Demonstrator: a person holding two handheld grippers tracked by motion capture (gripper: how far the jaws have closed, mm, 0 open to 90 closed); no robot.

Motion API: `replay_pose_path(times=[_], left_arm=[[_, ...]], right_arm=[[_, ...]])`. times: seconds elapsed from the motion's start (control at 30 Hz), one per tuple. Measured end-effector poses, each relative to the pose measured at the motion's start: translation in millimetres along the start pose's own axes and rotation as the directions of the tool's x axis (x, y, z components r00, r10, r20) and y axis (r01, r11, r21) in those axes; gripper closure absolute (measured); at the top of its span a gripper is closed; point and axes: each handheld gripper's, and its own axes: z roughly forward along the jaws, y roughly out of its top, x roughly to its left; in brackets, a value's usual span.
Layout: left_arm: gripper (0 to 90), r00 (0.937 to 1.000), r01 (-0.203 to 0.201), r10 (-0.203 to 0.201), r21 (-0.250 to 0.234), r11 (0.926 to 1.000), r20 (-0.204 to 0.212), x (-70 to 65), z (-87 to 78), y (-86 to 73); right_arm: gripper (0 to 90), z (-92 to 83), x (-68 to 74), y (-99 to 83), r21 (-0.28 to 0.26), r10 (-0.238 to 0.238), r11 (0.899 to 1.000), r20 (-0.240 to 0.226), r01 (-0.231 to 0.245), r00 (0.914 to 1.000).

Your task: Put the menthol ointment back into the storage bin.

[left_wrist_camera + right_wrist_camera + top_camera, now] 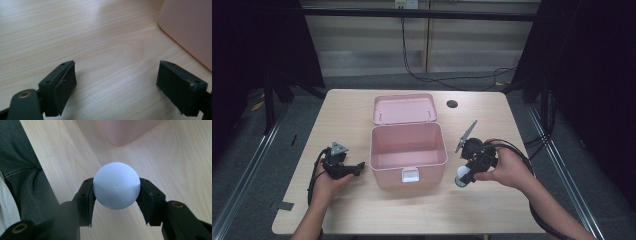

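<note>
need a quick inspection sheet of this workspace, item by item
surface: light wooden table, round hole near the far edge
job's things: pale blue-white smooth ball; open pink plastic box, lid laid back, inside bare
clutter: nothing seen
grippers: right gripper clamps the ball beside the box; left gripper open, nothing between its jaws
cables: black cables on the floor behind the table
surroundings: dark curtains at both sides

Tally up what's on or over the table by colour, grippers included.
Pink: 1, the box with its lid open
White: 1, the ball in the right gripper
Black: 2, the left gripper and the right gripper
Total: 4
</note>
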Motion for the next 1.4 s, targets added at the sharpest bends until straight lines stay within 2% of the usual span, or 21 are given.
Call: replay_pose_path(times=[0.17,0.4,0.77,0.93,1.4], left_arm=[[15.4,1.0,0.0,0.0,0.0,1.0,0.0,0.0,0.0,0.0],[15.4,1.0,0.0,0.0,0.001,1.0,0.0,0.0,-0.1,0.0],[15.4,1.0,0.002,-0.002,0.0,1.0,0.0,-0.2,0.0,-0.1],[15.4,1.0,0.0,0.0,0.0,1.0,0.0,0.0,0.0,0.0],[15.4,1.0,0.002,-0.002,-0.001,1.0,0.0,-0.2,0.0,0.0]], right_arm=[[50.7,-7.5,-4.8,5.3,0.002,0.009,1.0,-0.002,-0.009,1.0],[50.7,-15.4,-10.9,11.5,0.014,0.048,0.999,-0.003,-0.048,0.9988],[50.7,-23.2,-18.7,19.4,0.007,0.066,0.998,0.003,-0.066,0.9978],[50.7,-29.8,-20.6,24.1,0.006,0.081,0.997,-0.009,-0.081,0.9967],[50.7,-42.1,-30.0,38.9,0.008,0.114,0.993,0.008,-0.114,0.9935]])
